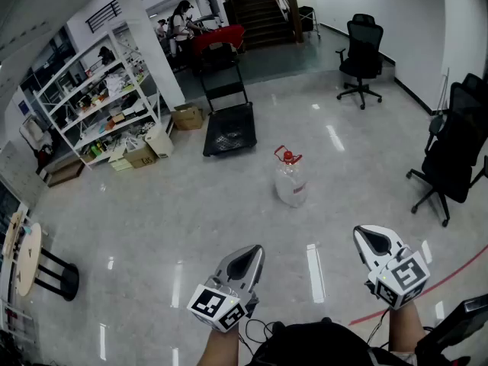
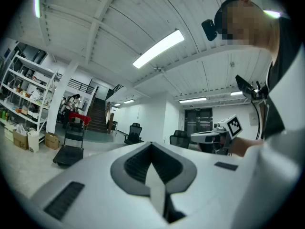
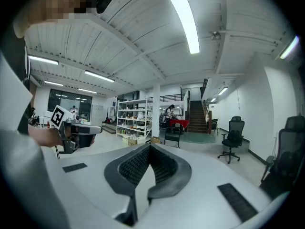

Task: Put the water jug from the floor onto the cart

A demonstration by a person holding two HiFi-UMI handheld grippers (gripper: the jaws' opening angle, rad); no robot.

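On glossy floor (image 1: 229, 227) stands a clear water jug (image 1: 290, 181).

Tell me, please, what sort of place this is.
Most likely an open lab or workshop hall in an office building: a well-stocked white shelving unit, a swivel office chair, a platform cart and a staircase at the back.

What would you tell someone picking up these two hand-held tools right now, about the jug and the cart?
Left tool: shut, holding nothing.
Right tool: shut, holding nothing.
Water jug: upright on the floor ahead, red cap and handle on top, untouched.
Cart: farther on, beyond the jug, near the shelves.
Done: nothing yet.
Left: approach, grip the jug, carry it to the cart, set it down.
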